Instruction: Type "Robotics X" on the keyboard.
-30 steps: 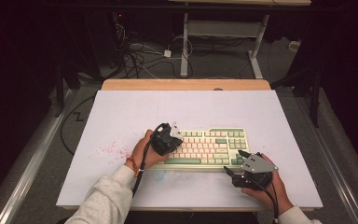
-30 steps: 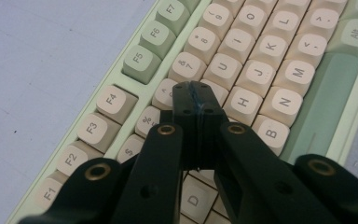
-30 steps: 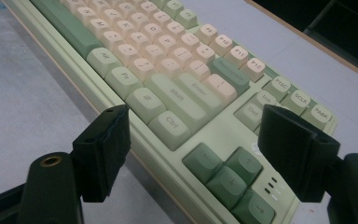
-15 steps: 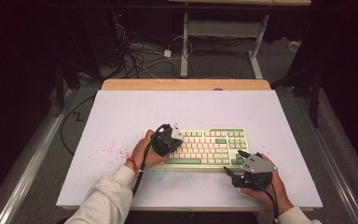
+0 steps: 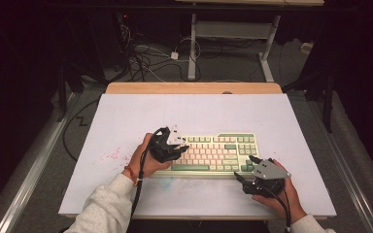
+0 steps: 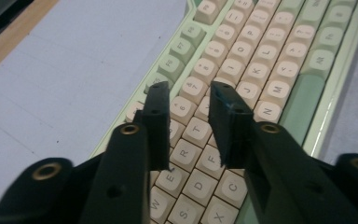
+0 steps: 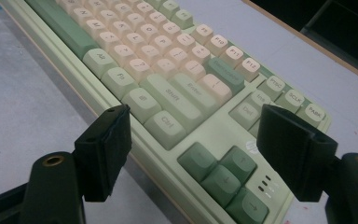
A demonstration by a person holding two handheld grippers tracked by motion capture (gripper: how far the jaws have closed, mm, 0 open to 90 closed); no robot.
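Black left gripper jaws newly parted

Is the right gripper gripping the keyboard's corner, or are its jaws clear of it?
Apart. In the right gripper view the right gripper stands open, each jaw wide of the keyboard, whose arrow-key corner lies between them untouched.

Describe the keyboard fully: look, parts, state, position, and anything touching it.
The keyboard lies flat on the white table, near its front edge. Its pale green case looks plastic, with cream letter keys, green modifier keys, a green spacebar and dark green arrow keys. The left gripper hangs over its letter keys, jaws apart; contact cannot be told.
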